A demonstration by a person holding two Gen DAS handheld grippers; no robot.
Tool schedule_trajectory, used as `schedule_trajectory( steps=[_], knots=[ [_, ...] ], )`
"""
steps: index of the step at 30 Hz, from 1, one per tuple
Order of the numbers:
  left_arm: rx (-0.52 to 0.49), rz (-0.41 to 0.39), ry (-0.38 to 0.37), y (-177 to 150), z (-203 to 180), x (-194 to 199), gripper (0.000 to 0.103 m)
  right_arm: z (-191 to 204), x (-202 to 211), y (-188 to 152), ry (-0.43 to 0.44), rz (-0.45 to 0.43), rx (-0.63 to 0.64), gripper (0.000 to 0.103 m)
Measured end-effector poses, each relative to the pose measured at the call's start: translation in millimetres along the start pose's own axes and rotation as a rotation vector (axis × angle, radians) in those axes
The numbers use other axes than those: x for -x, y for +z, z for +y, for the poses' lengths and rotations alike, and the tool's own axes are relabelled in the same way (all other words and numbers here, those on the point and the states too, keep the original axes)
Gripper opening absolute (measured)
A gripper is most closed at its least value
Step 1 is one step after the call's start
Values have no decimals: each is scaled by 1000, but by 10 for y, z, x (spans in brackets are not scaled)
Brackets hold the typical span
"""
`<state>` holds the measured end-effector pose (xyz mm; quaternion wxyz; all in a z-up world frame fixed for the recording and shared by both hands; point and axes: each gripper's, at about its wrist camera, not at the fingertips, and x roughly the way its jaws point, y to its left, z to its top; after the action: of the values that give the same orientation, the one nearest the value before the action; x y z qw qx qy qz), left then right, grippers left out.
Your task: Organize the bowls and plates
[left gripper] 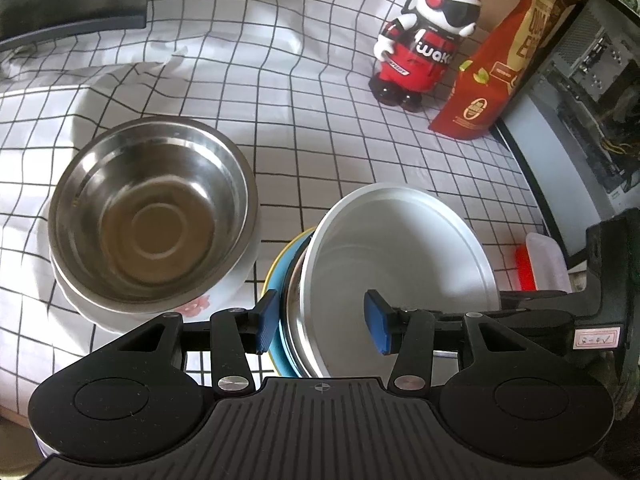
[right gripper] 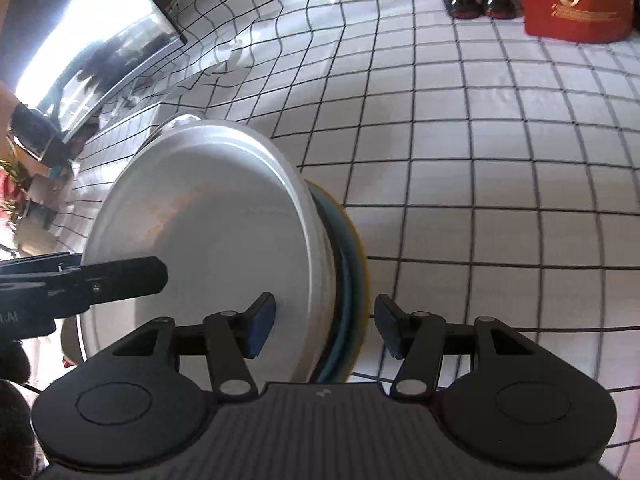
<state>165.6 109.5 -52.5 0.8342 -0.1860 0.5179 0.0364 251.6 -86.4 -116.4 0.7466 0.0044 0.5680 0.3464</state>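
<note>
Closest to the left wrist camera, the left tool (left gripper: 322,322) stands with its blue pads (left gripper: 267,320) spread wide, one on either side of the near rim of a white plate (left gripper: 400,256), and neither pad looks to be pressing on it. That plate tips up on a slant, leaning on a stack that has a steel rim (left gripper: 294,304), a blue plate (left gripper: 286,276) and a yellow edge (left gripper: 276,258) beneath it. The right tool (right gripper: 324,328) is likewise open, its left pad (right gripper: 262,326) in front of the white plate's face and its right pad (right gripper: 390,330) out over the cloth, with the stack's rims between them; I cannot tell whether either pad touches. In the right wrist view a finger of the left tool (right gripper: 116,276) reaches in across the plate from the left. Just left of the stack, a stainless steel bowl (left gripper: 154,212) sits nested in a white bowl with a pink flower print (left gripper: 192,304). Everything rests on a table under a white cloth with a black grid (left gripper: 320,128). Farther back stand a red and white robot figure (left gripper: 424,40) and, beside it, a red food pouch (left gripper: 496,68). A small clear box with a red side (left gripper: 540,260) lies at the right edge, near a monitor (left gripper: 568,120).
</note>
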Motion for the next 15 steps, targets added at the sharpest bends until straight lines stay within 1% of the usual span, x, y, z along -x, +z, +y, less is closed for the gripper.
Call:
schedule_trajectory(
  steps=[4,5,7,11,14,15],
  knots=[
    [83,20,-44,17,156,-6,49,102,110,-9,-106,-52,72,58],
    [99,24,-41,14,189,-12,49,133,132,-13,-140,-65,95,61],
    [119,41,-25,0,244,-41,49,160,148,-25,-183,-77,126,66],
    [147,78,-5,-31,336,-141,49,241,128,-78,-235,-74,182,70],
    [200,111,-51,-21,412,-235,49,346,148,-129,-271,-100,239,72],
    [213,114,-66,-23,433,-250,49,393,165,-148,-280,-115,256,75]
  ],
)
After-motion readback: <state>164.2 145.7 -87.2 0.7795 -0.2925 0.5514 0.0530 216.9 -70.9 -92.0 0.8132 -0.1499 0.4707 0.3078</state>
